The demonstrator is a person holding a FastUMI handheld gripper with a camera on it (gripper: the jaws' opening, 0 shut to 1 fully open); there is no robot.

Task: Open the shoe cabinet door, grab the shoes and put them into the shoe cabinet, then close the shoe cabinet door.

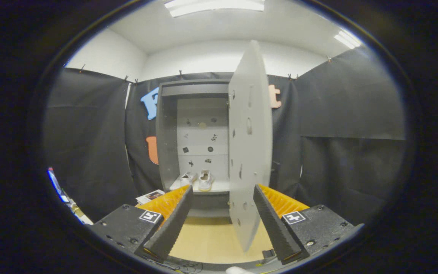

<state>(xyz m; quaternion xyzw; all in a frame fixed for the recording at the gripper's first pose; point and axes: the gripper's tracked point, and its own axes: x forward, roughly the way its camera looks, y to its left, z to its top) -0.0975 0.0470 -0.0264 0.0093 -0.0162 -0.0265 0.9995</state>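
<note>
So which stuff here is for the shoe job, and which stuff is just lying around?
For the job:
- shoe cabinet, standing open
- cabinet door, swung wide, its edge between the gripper fingers, which are spread apart and not pressing it
- white shoes, already on the cabinet's bottom shelf

Just lying about:
- magazine on the floor, left of the cabinet
- stickers on the cabinet's back wall

Mount: rides on the hand-held gripper point(222, 213), low above the floor point(211, 238).
Facing: forward along its spread fingers, towards the shoe cabinet point(192, 140).
Nearness: open door point(250, 144) close ahead; cabinet interior farther back.
</note>
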